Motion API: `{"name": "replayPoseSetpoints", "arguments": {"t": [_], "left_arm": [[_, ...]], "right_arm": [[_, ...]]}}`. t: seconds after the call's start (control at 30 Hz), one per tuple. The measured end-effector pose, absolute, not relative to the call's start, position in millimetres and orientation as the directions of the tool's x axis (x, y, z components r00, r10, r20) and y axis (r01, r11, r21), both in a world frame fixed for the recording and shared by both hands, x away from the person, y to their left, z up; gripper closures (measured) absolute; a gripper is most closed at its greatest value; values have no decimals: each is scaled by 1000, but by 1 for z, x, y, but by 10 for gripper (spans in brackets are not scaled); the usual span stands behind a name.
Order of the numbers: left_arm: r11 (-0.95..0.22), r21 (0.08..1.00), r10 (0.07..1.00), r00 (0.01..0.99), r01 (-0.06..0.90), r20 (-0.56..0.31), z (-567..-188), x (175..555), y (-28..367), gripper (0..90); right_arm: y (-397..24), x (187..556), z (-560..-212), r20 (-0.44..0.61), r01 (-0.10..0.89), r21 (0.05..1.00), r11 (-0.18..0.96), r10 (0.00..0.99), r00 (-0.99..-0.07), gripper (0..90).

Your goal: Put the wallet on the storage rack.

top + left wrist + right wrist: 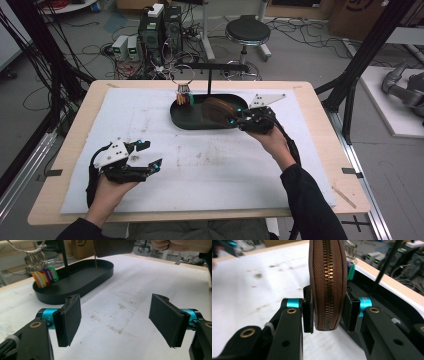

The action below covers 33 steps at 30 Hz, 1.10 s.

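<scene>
Gripping a brown zipped pouch point(327, 285) on its two flat sides, zipper edge up, the right gripper point(235, 120) holds it over the near rim of the black oval tray point(186, 122). Close beside it in the tray hang coloured key tags point(46, 275) from a wire ring point(183, 76) on a black stand point(209, 80). Well apart over the white mat point(210, 165) on the counter, the left gripper point(150, 156) has its jaws wide apart and empty. No writing can be read.

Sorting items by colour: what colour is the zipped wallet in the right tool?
Brown wallet, brass-coloured zip; the right gripper view shows it best.
</scene>
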<state>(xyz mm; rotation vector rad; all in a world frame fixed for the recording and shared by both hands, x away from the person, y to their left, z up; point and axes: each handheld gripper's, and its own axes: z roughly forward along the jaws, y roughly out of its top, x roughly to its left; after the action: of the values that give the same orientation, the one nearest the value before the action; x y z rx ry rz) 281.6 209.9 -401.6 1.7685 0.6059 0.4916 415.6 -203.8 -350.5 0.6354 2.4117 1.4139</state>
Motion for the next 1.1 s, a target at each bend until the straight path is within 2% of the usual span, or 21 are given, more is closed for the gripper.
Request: {"name": "replayPoseSetpoints", "arguments": {"t": [0.57,1.1], "left_arm": [[-231,965,612,789,123,46,-400,277,208,259],[-231,965,601,798,124,41,-401,277,205,259]], "right_arm": [[-154,467,-382,9,323,841,435,584,-812,679],[-152,490,-416,2,381,814,438,653,-757,677]]}}
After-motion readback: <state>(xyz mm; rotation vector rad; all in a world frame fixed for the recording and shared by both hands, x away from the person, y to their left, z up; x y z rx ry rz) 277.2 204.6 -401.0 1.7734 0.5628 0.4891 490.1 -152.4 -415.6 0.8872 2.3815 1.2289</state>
